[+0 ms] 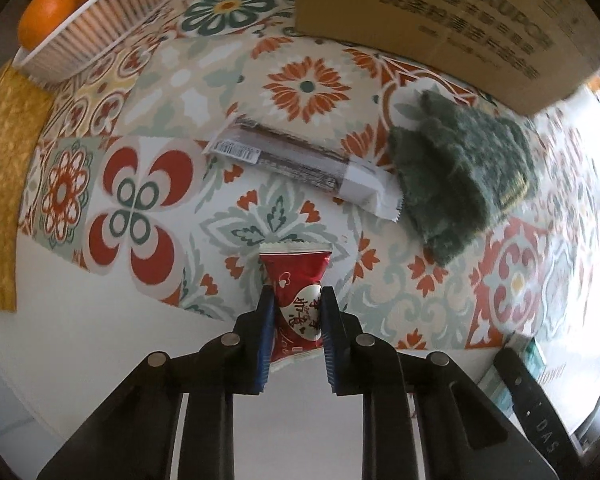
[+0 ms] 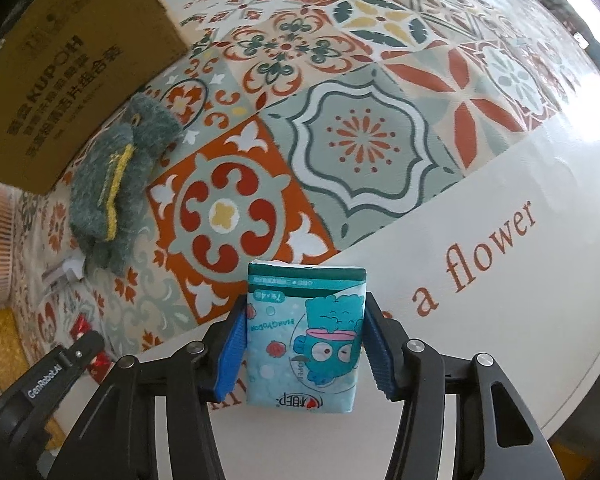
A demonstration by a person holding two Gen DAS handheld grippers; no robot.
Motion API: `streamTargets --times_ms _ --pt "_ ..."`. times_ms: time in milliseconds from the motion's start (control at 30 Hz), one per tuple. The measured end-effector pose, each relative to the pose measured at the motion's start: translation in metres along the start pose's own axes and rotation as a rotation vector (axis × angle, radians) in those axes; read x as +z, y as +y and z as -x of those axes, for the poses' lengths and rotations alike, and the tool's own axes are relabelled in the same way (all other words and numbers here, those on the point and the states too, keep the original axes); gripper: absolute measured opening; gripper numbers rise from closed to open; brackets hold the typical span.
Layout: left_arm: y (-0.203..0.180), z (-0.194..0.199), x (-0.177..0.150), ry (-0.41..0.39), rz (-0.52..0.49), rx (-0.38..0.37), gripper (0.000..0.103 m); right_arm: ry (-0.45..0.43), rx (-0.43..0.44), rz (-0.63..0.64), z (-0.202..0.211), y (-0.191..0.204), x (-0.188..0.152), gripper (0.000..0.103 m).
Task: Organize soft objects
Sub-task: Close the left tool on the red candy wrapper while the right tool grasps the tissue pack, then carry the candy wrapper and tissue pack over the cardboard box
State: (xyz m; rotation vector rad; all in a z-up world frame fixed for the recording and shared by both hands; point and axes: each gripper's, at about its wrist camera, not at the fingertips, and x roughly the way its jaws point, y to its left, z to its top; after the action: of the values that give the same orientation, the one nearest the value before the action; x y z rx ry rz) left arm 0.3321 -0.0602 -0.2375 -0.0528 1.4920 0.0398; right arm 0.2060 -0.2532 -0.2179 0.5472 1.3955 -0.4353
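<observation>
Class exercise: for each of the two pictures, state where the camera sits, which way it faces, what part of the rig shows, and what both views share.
Left wrist: on the left gripper, facing down at the table; its jaws pinch a red snack packet.
Right wrist: on the right gripper, facing down; its jaws press a teal tissue pack; the other gripper shows at lower left.
Shared: patterned tablecloth, green plush toy, cardboard box.

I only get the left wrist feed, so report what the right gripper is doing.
Observer: The right gripper straddles a teal tissue pack, blue pads against its two long sides.
Operator: Tell me where that pack sits.
Observer: On the white border of the tablecloth, just off the patterned tiles.
Operator: Name the nearest landmark.
Observer: The red lettering reading "a flower", to the pack's right in that view.
</observation>
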Motion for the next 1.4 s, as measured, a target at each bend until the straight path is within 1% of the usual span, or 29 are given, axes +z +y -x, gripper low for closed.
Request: streamTargets --times_ms 100,233,300,467,500,567,667,767,867,1033,1133,1400 --pt "-0.006 0.003 0.000 -0.004 -0.050 -0.017 0.022 0.002 0.018 0.031 0.001 0.008 -0.005 0.054" --pt "-0.007 0.004 0.000 -0.021 -0.115 -0.012 0.021 -0.019 0.028 0.080 0.007 0.020 -0.010 0.054" --pt "-0.005 0.007 0.000 -0.032 -0.141 -0.028 0.021 -0.030 0.036 0.104 0.010 0.027 -0.010 0.054" --pt "0.008 0.022 -0.006 -0.062 -0.172 -0.064 0.021 -0.069 0.060 0.179 0.026 0.047 -0.015 0.054" --pt "0.010 0.025 -0.007 -0.070 -0.178 -0.077 0.021 -0.074 0.063 0.195 0.033 0.046 -0.014 0.054" --pt "0.010 0.033 -0.012 -0.077 -0.181 -0.094 0.021 -0.088 0.067 0.219 0.040 0.055 -0.015 0.054" --pt "0.017 0.044 -0.012 -0.096 -0.178 -0.108 0.021 -0.112 0.072 0.253 0.051 0.063 -0.011 0.054" --pt "0.022 0.058 -0.011 -0.128 -0.184 -0.118 0.021 -0.132 0.088 0.280 0.057 0.064 -0.004 0.054" --pt "0.026 0.075 -0.012 -0.166 -0.196 -0.116 0.021 -0.161 0.092 0.308 0.064 0.064 -0.004 0.054" --pt "0.032 0.100 -0.014 -0.222 -0.213 -0.136 0.021 -0.207 0.115 0.341 0.084 0.068 -0.003 0.054" --pt "0.031 0.112 -0.014 -0.244 -0.212 -0.171 0.021 -0.241 0.125 0.361 0.099 0.071 0.000 0.054" --pt "0.029 0.145 -0.008 -0.326 -0.216 -0.207 0.021 -0.319 0.176 0.403 0.134 0.081 0.006 0.054"
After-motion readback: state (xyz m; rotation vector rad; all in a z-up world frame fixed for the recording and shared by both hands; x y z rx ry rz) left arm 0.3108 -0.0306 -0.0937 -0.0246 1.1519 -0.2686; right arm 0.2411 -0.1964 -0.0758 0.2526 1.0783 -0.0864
